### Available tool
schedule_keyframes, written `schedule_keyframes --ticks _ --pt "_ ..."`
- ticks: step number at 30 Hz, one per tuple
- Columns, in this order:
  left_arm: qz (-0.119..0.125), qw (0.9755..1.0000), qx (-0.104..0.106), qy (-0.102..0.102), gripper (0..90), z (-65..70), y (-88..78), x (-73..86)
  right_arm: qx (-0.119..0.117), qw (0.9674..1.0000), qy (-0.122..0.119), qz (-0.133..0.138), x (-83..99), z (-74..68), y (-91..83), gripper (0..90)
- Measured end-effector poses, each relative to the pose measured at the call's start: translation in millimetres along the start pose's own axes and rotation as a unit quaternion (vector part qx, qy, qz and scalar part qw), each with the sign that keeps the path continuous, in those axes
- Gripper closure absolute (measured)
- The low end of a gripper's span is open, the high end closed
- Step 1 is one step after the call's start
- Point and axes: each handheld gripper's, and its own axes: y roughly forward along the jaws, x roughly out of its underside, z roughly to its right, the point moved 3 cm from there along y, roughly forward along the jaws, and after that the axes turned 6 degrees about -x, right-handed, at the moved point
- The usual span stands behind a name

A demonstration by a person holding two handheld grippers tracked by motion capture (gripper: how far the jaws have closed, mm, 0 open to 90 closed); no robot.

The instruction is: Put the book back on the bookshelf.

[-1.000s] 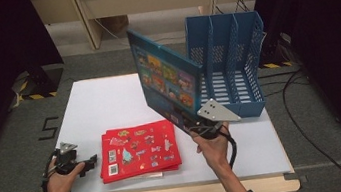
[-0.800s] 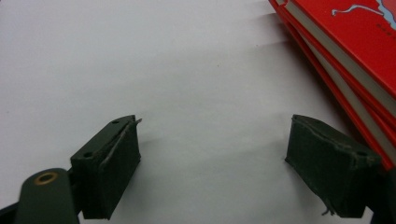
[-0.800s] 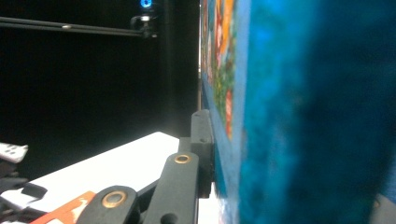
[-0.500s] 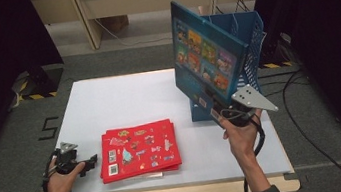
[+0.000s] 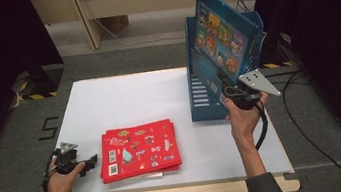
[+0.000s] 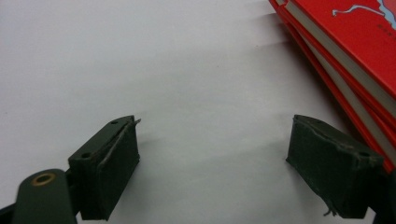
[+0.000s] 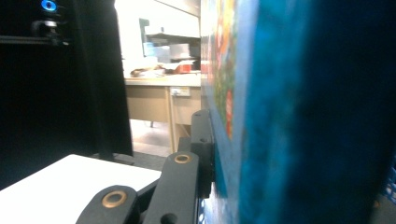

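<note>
White table (image 5: pixel 124 102): blue book (image 5: pixel 223 38) pinched upright in right gripper (image 5: pixel 233 98) at file rack (image 5: pixel 199 97); red books (image 5: pixel 138 148) unfiled, left gripper (image 5: pixel 84 164) spread.

1. Blue book (image 5: pixel 223 35), upper right of the high view: one.
2. Red books (image 5: pixel 139 149), stacked at lower centre: at least two, exact count unclear.
3. Blue file rack (image 5: pixel 201 96), right of centre: one.
4. White table (image 5: pixel 123 100): one.
5. Grippers: two, left gripper (image 5: pixel 83 165) and right gripper (image 5: pixel 231 93).
</note>
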Motion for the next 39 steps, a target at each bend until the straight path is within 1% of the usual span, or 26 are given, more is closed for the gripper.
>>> schedule_keyframes --ticks 1,2,3,4,5,6,7,8,9,10,12,13,16,18,21,23,24,25,28,29,30,31,36,37,38,39 --pt "0.0 1.0 0.0 0.0 15.2 0.0 0.0 0.0 0.006 1.0 -0.004 -0.002 1.3 2.1 3.9 82.9" --pt "0.0 1.0 0.0 0.0 15.1 -0.1 0.0 0.0 0.015 0.9998 -0.002 -0.01 4.7 5.0 11.9 82.9" --pt "0.0 1.0 0.0 0.0 15.1 0.0 0.0 0.0 0.015 0.9998 -0.002 -0.01 4.7 5.0 11.9 82.9" --pt "0.0 1.0 0.0 0.0 15.1 0.0 0.0 0.1 0.019 0.9998 -0.003 -0.01 6.5 6.7 16.3 82.9" --pt "0.001 1.0 0.0 0.0 15.1 0.0 0.1 0.1 0.024 0.9996 0.004 -0.014 10.5 9.1 25.0 82.9" --pt "0.001 1.0 0.0 0.0 15.1 0.0 0.1 0.1 0.024 0.9996 0.004 -0.014 10.5 9.1 25.0 82.9" --pt "0.0 1.0 0.001 0.001 15.2 -0.1 0.0 0.1 0.029 0.9995 0.003 -0.015 12.1 10.8 29.5 82.9" --pt "0.001 1.0 0.001 0.0 15.1 0.0 0.1 0.1 0.035 0.9992 0.006 -0.018 15.2 13.5 37.9 82.9" --pt "0.0 1.0 0.001 0.001 15.1 -0.2 -0.1 0.2 0.038 0.999 0.013 -0.02 16.6 14.3 41.8 82.9" --pt "0.001 1.0 0.001 0.0 15.2 0.0 0.0 0.3 0.042 0.9988 0.014 -0.021 17.9 15.9 45.3 82.9" --pt "0.001 1.0 0.001 0.0 15.2 0.0 0.0 0.3 0.042 0.9987 0.019 -0.019 19.5 16.9 49.1 82.9" --pt "0.002 1.0 0.001 -0.001 15.1 0.1 0.2 0.3 0.045 0.9982 0.032 -0.023 21.8 17.8 55.8 82.9" --pt "0.003 1.0 0.001 0.0 15.1 0.1 0.1 0.3 0.049 0.998 0.03 -0.026 24.1 18.8 62.7 82.8" --pt "0.002 1.0 0.001 0.0 15.2 0.1 0.1 0.4 0.056 0.9973 0.033 -0.034 27.7 18.3 71.9 82.8" --pt "0.002 1.0 0.001 0.0 15.1 0.0 0.0 0.4 0.056 0.9971 0.035 -0.038 30.2 18.0 77.3 82.8" --pt "0.002 1.0 0.001 0.001 15.1 0.0 0.0 0.4 0.06 0.9966 0.035 -0.044 34.7 17.2 85.0 82.8" --pt "0.002 1.0 0.001 0.001 15.1 0.0 0.0 0.4 0.06 0.9966 0.035 -0.044 34.7 17.2 85.0 82.8" --pt "0.002 1.0 0.001 0.001 15.1 0.0 0.0 0.5 0.064 0.9961 0.039 -0.046 38.3 17.4 90.1 82.8" --pt "0.002 1.0 0.001 0.001 15.1 0.0 0.0 0.5 0.068 0.9955 0.044 -0.048 42.5 17.5 95.2 82.8" --pt "0.002 1.0 0.001 0.001 15.1 0.0 0.0 0.5 0.071 0.9949 0.05 -0.052 46.0 17.5 100.4 82.8" --pt "0.002 1.0 0.001 0.001 15.1 0.0 0.0 0.5 0.071 0.9949 0.05 -0.052 46.0 17.5 100.4 82.8" --pt "0.002 1.0 0.001 0.001 15.1 0.0 0.0 0.5 0.078 0.9942 0.046 -0.058 48.7 17.9 105.5 82.8" --pt "0.002 1.0 0.001 0.002 15.1 -0.2 -0.1 0.6 0.084 0.9934 0.048 -0.061 52.6 16.2 113.9 82.8" --pt "0.002 1.0 0.001 0.002 15.1 -0.2 -0.2 0.6 0.088 0.9932 0.041 -0.065 54.2 14.5 117.3 82.8" --pt "0.002 1.0 0.001 0.002 15.1 -0.2 -0.2 0.6 0.088 0.9932 0.041 -0.065 54.2 14.5 117.3 82.8" --pt "0.002 1.0 0.002 0.002 15.1 -0.1 -0.2 0.6 0.09 0.9932 0.039 -0.063 55.8 11.3 120.1 82.7"
